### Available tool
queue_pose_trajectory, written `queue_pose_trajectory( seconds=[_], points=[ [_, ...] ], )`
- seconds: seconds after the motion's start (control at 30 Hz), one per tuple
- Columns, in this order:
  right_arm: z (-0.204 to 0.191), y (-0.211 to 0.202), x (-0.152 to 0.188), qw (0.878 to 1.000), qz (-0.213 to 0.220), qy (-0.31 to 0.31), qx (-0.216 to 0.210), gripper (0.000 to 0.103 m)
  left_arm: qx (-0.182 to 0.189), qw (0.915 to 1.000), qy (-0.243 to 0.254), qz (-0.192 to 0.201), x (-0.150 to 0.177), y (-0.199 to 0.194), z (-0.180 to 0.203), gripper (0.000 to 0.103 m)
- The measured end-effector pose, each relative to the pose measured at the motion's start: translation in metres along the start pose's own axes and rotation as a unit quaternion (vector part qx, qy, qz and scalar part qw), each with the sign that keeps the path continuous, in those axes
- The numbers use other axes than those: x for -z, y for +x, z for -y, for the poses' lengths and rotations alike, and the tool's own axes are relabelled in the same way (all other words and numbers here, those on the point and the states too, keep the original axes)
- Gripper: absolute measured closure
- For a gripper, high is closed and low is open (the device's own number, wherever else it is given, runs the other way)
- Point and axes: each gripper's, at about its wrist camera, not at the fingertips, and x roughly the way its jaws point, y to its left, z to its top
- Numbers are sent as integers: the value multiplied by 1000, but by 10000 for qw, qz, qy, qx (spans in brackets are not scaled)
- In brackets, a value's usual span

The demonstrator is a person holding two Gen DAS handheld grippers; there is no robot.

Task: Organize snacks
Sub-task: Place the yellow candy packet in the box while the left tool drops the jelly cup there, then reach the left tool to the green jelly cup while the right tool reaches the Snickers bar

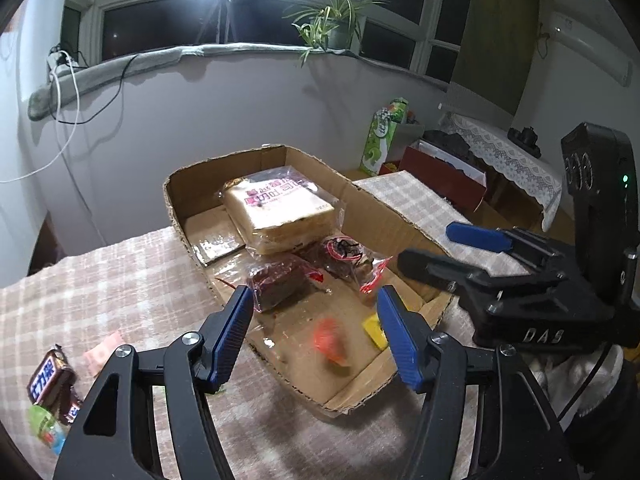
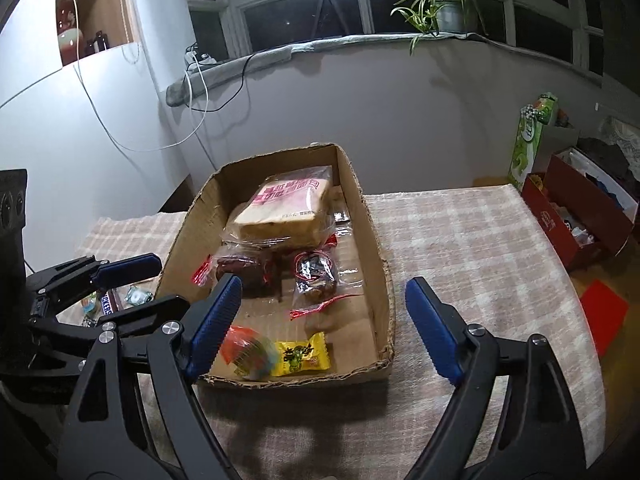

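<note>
Both grippers are hovering with jaws spread wide and nothing between them over a cardboard tray (image 2: 376, 248) of snacks. Ahead of the left gripper (image 1: 316, 308), a blurred orange-wrapped candy (image 1: 330, 340) is lying on the tray floor beside a yellow candy (image 2: 302, 354). Beyond the right gripper (image 2: 324, 300), a bagged bread loaf (image 2: 286, 212) is sitting farther back. Chocolate bars (image 1: 48, 378) are lying outside the left finger.

In the right wrist view the cardboard box (image 2: 372, 240) has bare floor along its 3 o'clock wall; the bread pack (image 2: 284, 208) fills 12 o'clock, candies (image 2: 276, 354) crowd 6. The plaid cloth (image 2: 472, 248) at 3 o'clock lies open
</note>
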Motion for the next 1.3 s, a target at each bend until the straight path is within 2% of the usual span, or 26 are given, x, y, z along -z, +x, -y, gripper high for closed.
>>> queue_pose_trajectory(
  seconds=[0.43,0.7,1.03,1.3],
  points=[
    [-11,-6,1,9999,83,-137,6,16,-22,10000,-70,15,2,-4,-6,39],
    [-34,-14,-3,9992,185,-316,-137,16,-148,9997,-151,118,7,-24,-18,39],
    [-78,-19,3,9945,237,-742,-698,17,-441,9970,-525,345,21,-69,-56,39],
    [-134,-13,15,9825,-13,-1270,-1365,17,-861,9884,-1091,617,41,-112,-112,39]
  ],
)
